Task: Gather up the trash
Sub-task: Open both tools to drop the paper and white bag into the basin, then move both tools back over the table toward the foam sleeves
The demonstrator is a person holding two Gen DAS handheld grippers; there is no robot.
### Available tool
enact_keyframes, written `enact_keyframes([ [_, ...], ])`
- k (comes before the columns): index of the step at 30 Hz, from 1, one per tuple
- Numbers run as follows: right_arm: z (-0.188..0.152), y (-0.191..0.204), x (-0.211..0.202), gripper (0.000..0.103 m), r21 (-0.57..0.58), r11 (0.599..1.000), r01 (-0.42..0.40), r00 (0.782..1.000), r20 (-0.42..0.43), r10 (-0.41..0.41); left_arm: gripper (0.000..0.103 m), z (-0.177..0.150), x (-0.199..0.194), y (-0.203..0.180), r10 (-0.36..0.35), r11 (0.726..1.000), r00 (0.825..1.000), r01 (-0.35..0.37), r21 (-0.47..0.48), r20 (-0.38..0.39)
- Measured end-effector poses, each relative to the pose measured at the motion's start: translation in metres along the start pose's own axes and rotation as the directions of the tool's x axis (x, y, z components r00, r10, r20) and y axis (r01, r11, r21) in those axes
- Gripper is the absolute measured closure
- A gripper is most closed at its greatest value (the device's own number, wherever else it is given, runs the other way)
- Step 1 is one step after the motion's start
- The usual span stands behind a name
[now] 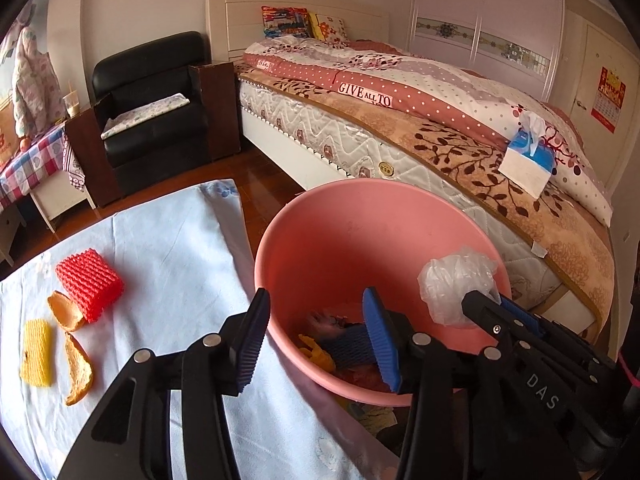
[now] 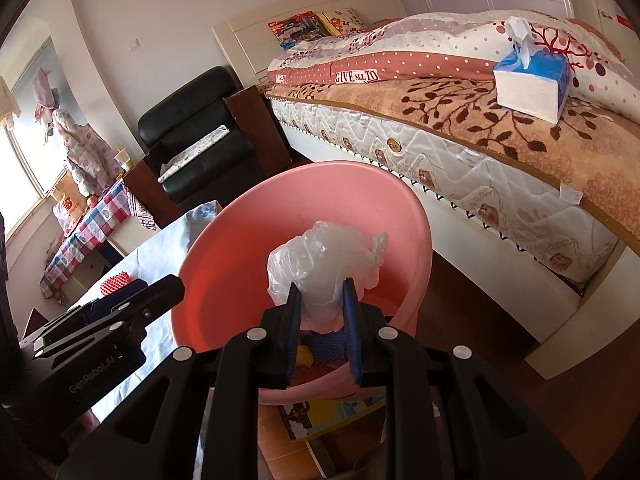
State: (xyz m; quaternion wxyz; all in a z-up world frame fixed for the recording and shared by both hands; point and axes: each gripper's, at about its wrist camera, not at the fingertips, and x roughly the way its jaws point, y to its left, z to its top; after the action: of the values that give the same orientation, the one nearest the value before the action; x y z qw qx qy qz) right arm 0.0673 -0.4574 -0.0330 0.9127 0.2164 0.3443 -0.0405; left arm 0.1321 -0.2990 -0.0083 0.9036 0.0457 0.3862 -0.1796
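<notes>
While R claw (image 2: 320,308) grips plastic bag (image 2: 324,264), only L view shows L claw (image 1: 316,334) gaping, peels (image 1: 78,364).

A bed (image 1: 400,120) with a white headboard (image 1: 248,16) and a patterned quilt fills the room from twelve to three o'clock, a tissue box (image 1: 528,160) resting on its blanket. A black leather armchair (image 1: 156,96) stands at eleven o'clock against the pale wall. White wardrobe doors (image 1: 488,20) rise behind the bed. The floor (image 1: 260,176) is reddish-brown wood. Daylight enters from a window (image 2: 24,152) at nine o'clock.
</notes>
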Motion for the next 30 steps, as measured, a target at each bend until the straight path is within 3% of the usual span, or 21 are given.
enact_keyframes([
  [4,0.001,-0.002,0.001,0.082,0.02,0.999,-0.025,1.0,-0.002,0.025,0.055,-0.002,-0.002,0.003,0.0,1.0,1.0,0.0,-0.007,0.0],
  [9,0.001,-0.007,0.002,0.066,0.051,0.998,-0.031,0.999,-0.008,0.032,0.055,-0.004,-0.007,0.009,-0.002,1.0,1.0,0.002,-0.022,0.005],
  [17,0.0,0.002,-0.008,0.065,0.035,0.998,-0.044,0.999,0.005,0.044,0.055,-0.008,-0.021,0.015,-0.007,0.999,0.999,0.008,-0.044,0.032],
  [30,-0.032,0.064,-0.036,0.065,-0.084,0.989,-0.123,0.992,-0.017,0.122,0.055,-0.031,-0.076,0.048,0.045,0.995,0.995,-0.037,-0.097,0.086],
])
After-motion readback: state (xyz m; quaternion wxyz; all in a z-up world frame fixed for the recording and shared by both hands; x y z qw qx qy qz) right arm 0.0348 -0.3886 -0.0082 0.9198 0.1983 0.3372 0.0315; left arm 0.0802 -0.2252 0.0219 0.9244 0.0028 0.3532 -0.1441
